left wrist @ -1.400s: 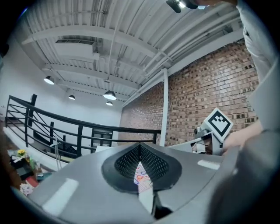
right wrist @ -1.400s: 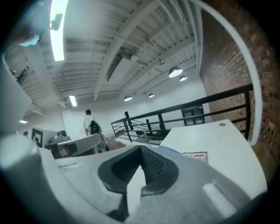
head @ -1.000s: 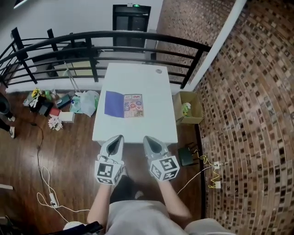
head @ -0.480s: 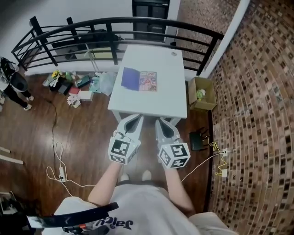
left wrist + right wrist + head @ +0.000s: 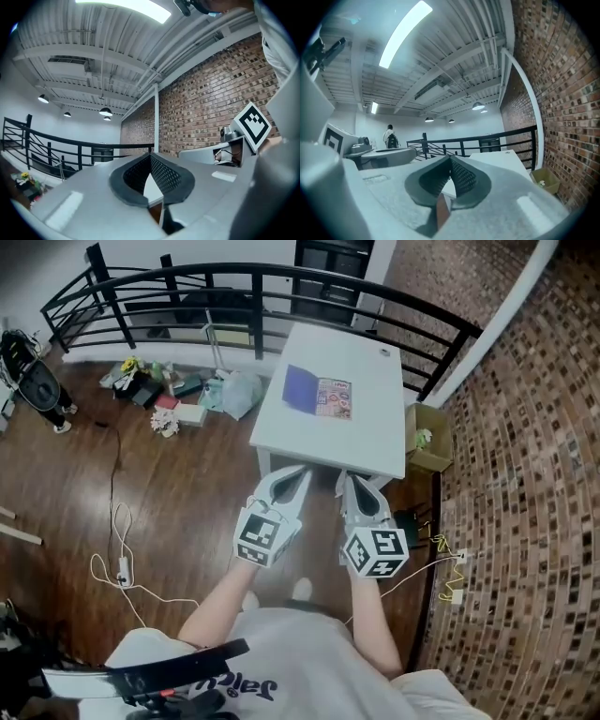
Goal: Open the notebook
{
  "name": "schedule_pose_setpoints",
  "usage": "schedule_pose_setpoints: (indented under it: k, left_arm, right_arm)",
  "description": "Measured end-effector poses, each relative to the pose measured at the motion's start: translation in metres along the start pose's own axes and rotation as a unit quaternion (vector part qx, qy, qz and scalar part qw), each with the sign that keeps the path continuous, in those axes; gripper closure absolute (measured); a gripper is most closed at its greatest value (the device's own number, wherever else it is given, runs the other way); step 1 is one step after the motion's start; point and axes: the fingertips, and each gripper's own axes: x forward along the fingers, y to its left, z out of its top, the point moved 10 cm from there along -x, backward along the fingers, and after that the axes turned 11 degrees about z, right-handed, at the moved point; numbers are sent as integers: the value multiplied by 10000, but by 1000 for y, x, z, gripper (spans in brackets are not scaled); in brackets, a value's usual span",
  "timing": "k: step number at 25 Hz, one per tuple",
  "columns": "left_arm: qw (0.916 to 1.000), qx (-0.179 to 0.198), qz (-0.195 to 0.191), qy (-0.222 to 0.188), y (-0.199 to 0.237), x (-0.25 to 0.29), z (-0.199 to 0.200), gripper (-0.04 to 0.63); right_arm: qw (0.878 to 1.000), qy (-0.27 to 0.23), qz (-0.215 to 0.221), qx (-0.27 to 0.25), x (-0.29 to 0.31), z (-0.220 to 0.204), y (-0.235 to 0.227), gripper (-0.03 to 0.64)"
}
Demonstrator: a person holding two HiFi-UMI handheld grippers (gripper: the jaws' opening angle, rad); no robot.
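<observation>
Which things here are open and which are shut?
notebook: open, lying flat on the white table
left hand-held gripper: shut, empty
right hand-held gripper: shut, empty
cardboard box: top open, on the floor beside the table

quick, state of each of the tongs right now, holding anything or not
left tongs: closed, holding nothing
right tongs: closed, holding nothing
</observation>
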Motion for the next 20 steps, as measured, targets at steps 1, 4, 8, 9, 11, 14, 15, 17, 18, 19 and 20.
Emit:
schedule_pose_setpoints:
  k: [1,4,8,9,11,14,15,17,18,19,20]
  left_arm:
    - [10000,-6,8,13,7,-5,-1,580]
    - [10000,-42,17,-4,23,-16,0,580]
    - [9999,-54,90,-98,50,-29,8,580]
    - [9999,-66,112,-106,57,-35,8,580]
    - [9998,-101,167,-99,70,-48,6,580]
    - [9995,-132,266,-75,85,-65,1,580]
    - [9995,-127,280,-74,89,-69,0,580]
    - [9995,-88,272,-97,94,-73,1,580]
    - [9996,-58,255,-118,96,-76,2,580]
    - [9996,-26,233,-140,98,-79,3,580]
    - [9997,7,209,-161,99,-81,4,580]
  right_arm:
    - [10000,38,35,20,5,-3,8,627]
    - [9998,105,149,-12,20,-5,30,627]
    - [9995,56,271,-170,40,3,57,627]
    - [9994,50,285,-187,45,3,64,627]
    - [9993,87,315,-175,52,-2,79,627]
    - [9990,188,375,-155,58,-11,97,627]
    - [9989,208,384,-160,60,-12,101,627]
    - [9988,246,387,-165,63,-15,106,627]
    - [9988,269,383,-163,64,-17,109,627]
    - [9987,294,376,-159,65,-18,111,627]
    - [9987,320,368,-153,66,-20,113,627]
